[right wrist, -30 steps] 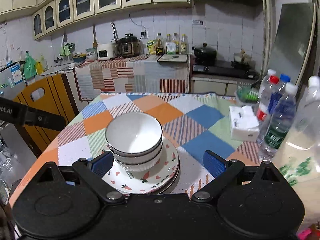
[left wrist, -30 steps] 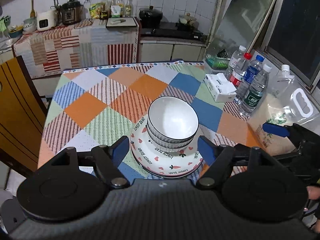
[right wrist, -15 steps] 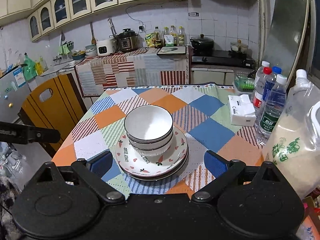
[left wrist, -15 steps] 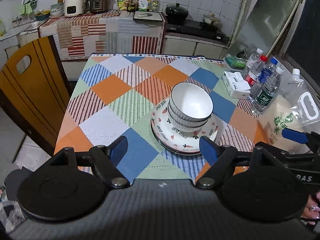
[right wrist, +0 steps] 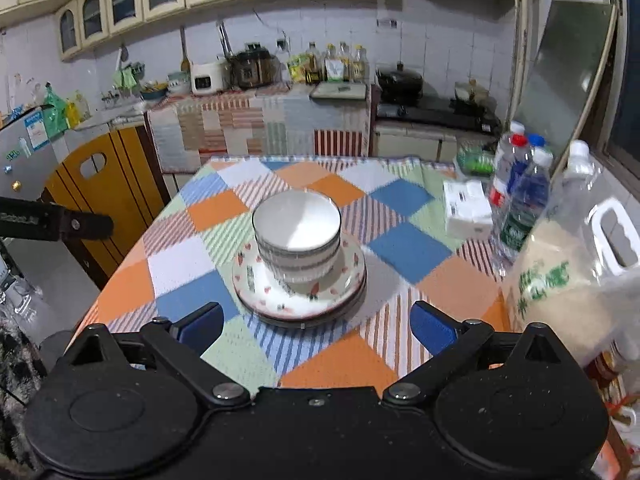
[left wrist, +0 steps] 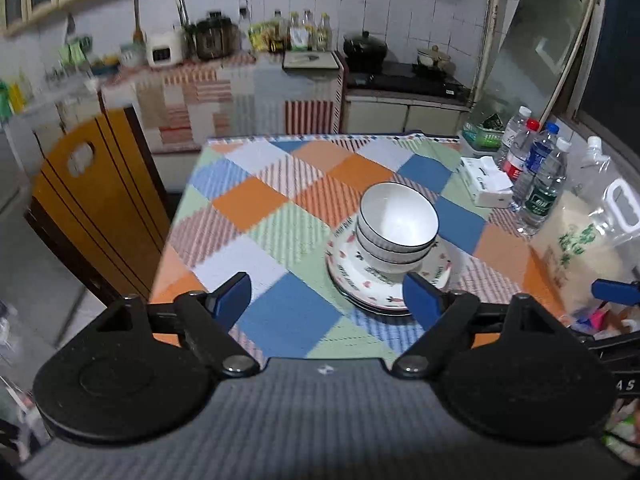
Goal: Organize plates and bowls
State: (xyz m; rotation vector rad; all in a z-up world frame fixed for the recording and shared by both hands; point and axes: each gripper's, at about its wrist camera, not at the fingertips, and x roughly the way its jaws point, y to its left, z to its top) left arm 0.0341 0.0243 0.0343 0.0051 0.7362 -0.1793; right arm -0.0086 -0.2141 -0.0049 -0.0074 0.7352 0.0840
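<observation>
Both tongs sit farther back from the bowls (left wrist: 397, 227) than before. Only the right view shows the fridge (right wrist: 28, 152). White bowls nest on stacked plates (left wrist: 362, 276). Left tongs (left wrist: 327, 295) are opening, right tongs (right wrist: 316, 326) apart, both empty.

Bowls (left wrist: 396, 228) sitting stacked on plates (left wrist: 356, 276) on table (left wrist: 256, 216); tissue box (left wrist: 486, 182) and bottles (left wrist: 538, 184) standing to their right, chair (left wrist: 96, 200) standing left of table.
</observation>
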